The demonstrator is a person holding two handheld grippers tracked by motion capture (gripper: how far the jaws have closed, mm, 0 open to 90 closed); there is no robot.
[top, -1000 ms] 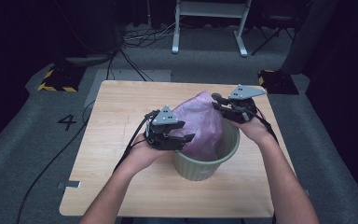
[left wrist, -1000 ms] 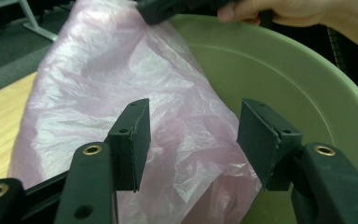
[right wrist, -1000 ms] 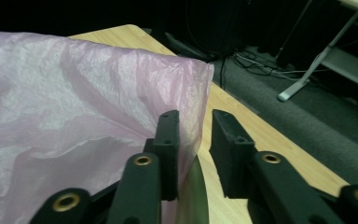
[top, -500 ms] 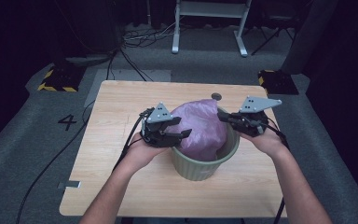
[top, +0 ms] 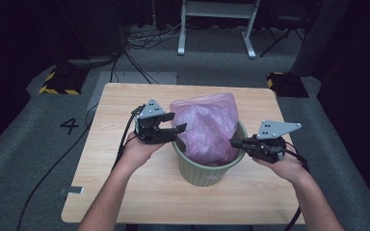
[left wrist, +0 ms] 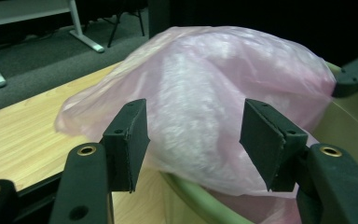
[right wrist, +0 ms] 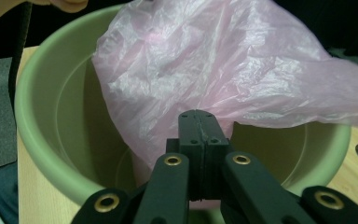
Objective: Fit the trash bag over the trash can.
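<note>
- Your forearms come in over the near edge of the table (top: 125, 202), one on each side of the bin (top: 207, 168).
- The green bin stands a little right of the table's middle, nearer the near edge than the far one, upright, with bare wood all round it.
- Your right gripper (top: 232, 142) is at the bin's right rim, pointing left across it. Its jaws have just closed and now stand pressed together, pad against pad. In the right gripper view the closed tips (right wrist: 199, 122) sit over the bin's mouth, right at the lower edge of the bag (right wrist: 223, 65); whether any film is caught between the pads I cannot tell.
- Your left gripper (top: 176, 124) is at the bin's left rim, pointing right at the bag. Its jaws stand spread, and in the left gripper view the bag's pale bulge (left wrist: 200, 107) shows in the gap beyond them; the pads (left wrist: 131, 140) do not press on it.
- The pink bag is puffed up and crumpled, its lower part down inside the bin and its upper part swelling above the rim, leaning toward the far and left side.
- Beyond the table's far edge lie cables (top: 144, 41) on grey floor and the white legs of a stand (top: 217, 24).
</note>
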